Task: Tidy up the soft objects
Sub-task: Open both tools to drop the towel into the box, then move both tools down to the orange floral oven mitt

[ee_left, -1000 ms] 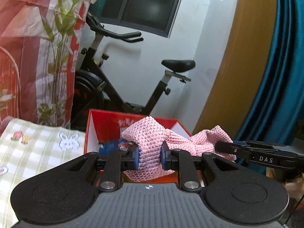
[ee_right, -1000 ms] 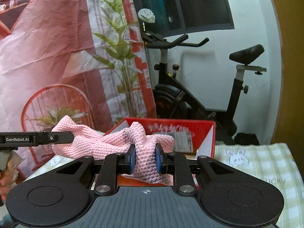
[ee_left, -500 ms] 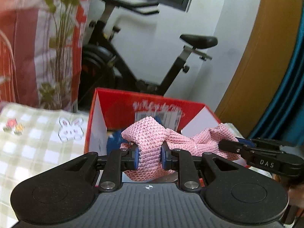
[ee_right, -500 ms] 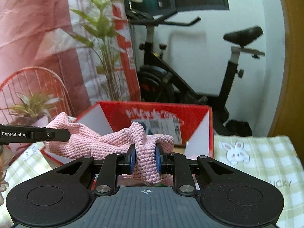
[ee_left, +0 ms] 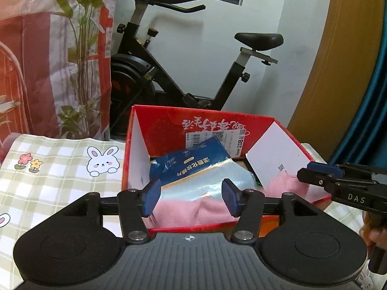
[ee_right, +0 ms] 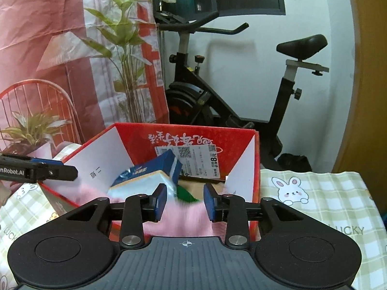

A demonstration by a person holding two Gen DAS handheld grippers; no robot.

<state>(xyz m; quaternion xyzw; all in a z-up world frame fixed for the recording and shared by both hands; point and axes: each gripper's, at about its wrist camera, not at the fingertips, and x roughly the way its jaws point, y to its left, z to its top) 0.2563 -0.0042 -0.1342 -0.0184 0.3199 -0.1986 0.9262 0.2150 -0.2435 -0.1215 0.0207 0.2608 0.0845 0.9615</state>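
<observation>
A pink knitted cloth [ee_left: 193, 209] lies blurred at the near side of the open red box [ee_left: 217, 125], below both grippers. My left gripper [ee_left: 191, 197] hangs over the box's front edge; its jaws are opening and the pads no longer touch the cloth. In the right wrist view my right gripper [ee_right: 185, 201] is opening too, with the pink cloth [ee_right: 183, 220] loose beneath it inside the red box [ee_right: 256, 169]. A blue and pale packet [ee_left: 193, 169] rests in the box behind the cloth. Each gripper's tip shows at the edge of the other's view.
The box stands on a green checked cloth with rabbits [ee_left: 60, 174]. Behind it is a black exercise bike [ee_left: 169, 72], a red patterned hanging with a plant [ee_right: 121, 60] to the left, and a teal curtain [ee_left: 377, 96] to the right. A person's fingers [ee_left: 372, 232] show at right.
Both grippers came down toward the box with the pink cloth stretched between them, then let it go; the cloth has dropped into the box's near side.
</observation>
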